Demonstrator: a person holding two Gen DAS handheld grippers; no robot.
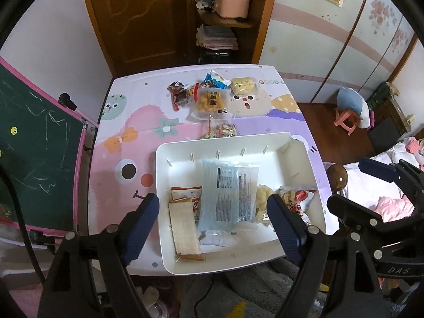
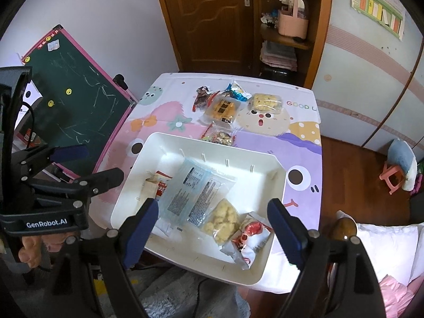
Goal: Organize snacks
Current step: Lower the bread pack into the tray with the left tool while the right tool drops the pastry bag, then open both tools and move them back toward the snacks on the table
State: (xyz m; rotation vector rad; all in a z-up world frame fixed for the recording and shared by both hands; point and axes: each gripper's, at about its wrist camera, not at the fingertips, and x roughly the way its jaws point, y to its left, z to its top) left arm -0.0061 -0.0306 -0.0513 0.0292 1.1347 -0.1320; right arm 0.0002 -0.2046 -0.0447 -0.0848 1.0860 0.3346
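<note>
Two grippers are hovering over a white rectangular plastic tray (image 1: 299,164) at the near edge of a table with a pastel cartoon-print cloth (image 1: 132,122). Left gripper (image 1: 213,228) is standing released, jaws wide, nothing between its blue pads, with the tray's left half showing in the gap. Right gripper (image 2: 212,229) is likewise released and empty, over the tray's near right part. Lying in the tray: a clear blue-tinted snack bag with printed label (image 1: 228,193) at centre, a tan wafer-like pack (image 1: 184,228) over a red-and-white packet (image 1: 186,192) at 9 o'clock of it, a clear bag of pale yellow puffs (image 2: 222,221) and a red-and-white foil packet (image 2: 249,237) at 4 o'clock. Sitting outside the tray at 12 o'clock on the table: a colourful candy bag (image 1: 221,131) just beyond the rim, then an orange snack bag (image 1: 210,102), a clear box of yellow pieces (image 1: 242,86), a blue-and-white wrapper (image 1: 216,79), and a dark brown packet (image 1: 179,94).
</note>
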